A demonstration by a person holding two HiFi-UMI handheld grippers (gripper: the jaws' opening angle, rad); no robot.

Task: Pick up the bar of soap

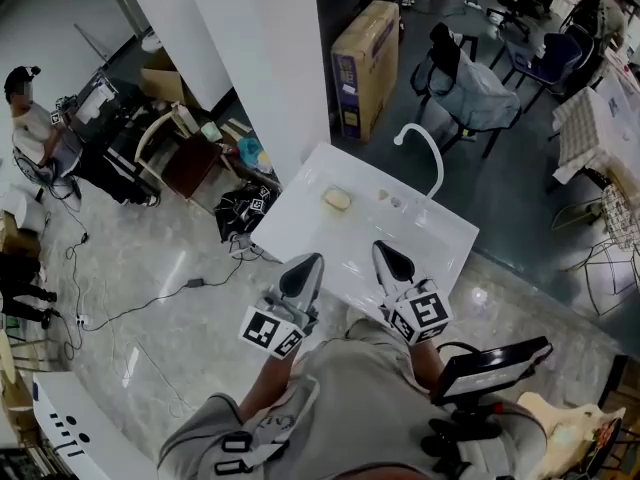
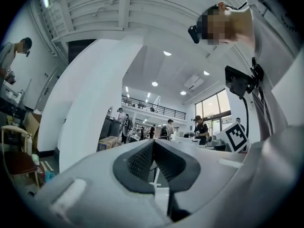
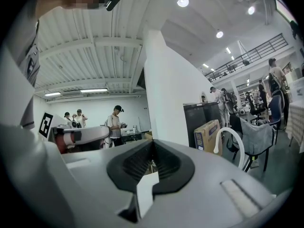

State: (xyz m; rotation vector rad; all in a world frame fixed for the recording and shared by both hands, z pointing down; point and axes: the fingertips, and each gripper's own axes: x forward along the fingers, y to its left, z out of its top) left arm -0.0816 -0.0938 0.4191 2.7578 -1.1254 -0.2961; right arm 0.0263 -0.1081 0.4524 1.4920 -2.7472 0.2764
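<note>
A pale yellow bar of soap [image 1: 337, 199] lies on the white sink top [image 1: 300, 218], left of the curved white faucet [image 1: 425, 150]. Both grippers hang over the sink's near edge, well short of the soap. My left gripper [image 1: 303, 266] points up and away, its jaws pressed together with nothing between them [image 2: 153, 148]. My right gripper [image 1: 391, 258] stands beside it, also shut and empty [image 3: 153, 156]. Neither gripper view shows the soap; both look out level across the room. The faucet [image 3: 232, 144] shows in the right gripper view.
A white pillar [image 1: 255, 58] rises just behind the sink's far left corner. A cardboard box [image 1: 363, 66] and chairs [image 1: 470, 83] stand beyond it. A dark table and chair [image 1: 165, 153] sit left, with cables on the floor. A black device [image 1: 490, 368] hangs at my right hip.
</note>
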